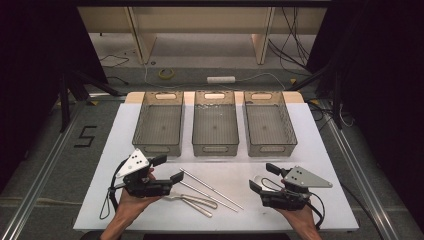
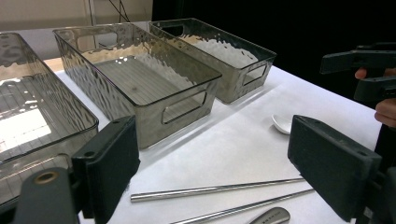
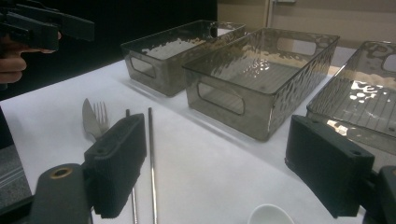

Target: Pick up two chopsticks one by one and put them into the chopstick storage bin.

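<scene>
Three bins (image 1: 215, 127) in a row behind the chopsticks (image 1: 210, 189); fork (image 1: 192, 200) just before them, spoon (image 1: 260, 181) to their right.

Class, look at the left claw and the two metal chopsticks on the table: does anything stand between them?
Nothing visible does. The left claw hovers open over the white table, and the chopsticks lie bare just beyond its jaws. The three bins stand farther back, and the fork and knife lie beside the chopsticks, not across the path.
</scene>
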`<state>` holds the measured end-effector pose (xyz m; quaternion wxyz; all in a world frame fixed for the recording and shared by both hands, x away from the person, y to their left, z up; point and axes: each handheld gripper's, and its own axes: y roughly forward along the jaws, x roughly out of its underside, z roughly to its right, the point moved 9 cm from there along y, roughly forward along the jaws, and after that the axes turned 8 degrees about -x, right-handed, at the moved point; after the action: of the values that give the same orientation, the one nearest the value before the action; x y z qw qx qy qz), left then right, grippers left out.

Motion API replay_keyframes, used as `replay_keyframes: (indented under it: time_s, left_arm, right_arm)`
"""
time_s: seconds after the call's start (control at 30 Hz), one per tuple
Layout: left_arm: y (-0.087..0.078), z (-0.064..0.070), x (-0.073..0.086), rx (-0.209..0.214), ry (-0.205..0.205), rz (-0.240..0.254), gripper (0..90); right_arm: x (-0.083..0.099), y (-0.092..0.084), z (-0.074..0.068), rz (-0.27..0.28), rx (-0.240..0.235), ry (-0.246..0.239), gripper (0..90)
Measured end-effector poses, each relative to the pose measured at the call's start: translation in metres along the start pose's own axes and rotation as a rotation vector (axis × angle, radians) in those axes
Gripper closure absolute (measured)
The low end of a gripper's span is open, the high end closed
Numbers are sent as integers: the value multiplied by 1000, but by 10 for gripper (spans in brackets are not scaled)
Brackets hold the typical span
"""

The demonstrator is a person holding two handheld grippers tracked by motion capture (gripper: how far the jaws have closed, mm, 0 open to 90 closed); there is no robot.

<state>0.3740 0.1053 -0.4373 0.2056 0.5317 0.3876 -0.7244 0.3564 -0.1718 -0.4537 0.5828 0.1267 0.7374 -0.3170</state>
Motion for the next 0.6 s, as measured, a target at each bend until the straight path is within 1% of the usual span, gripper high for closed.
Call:
replay_keyframes:
  time_s: [0.2,0.33,0.37,0.47,0.5,0.6]
  left_arm:
    - [2,0,1,4,1,-16,161]
    - [4,0,1,6,3,-40,162]
    - [5,-1,0,3,10,-45,162]
    - [6,-2,-2,-10,48,-73,163]
    - [7,-3,-3,-16,54,-84,163]
    - [11,-4,-5,-21,95,-128,167]
  right_arm:
    - [0,0,0,-5,-6,6,213]
    - [1,0,0,-8,-6,6,214]
    - [1,0,0,-10,-6,7,214]
    - [1,0,0,-11,-10,10,215]
    - [1,0,1,-14,-8,10,215]
    - [1,0,1,-19,-10,13,215]
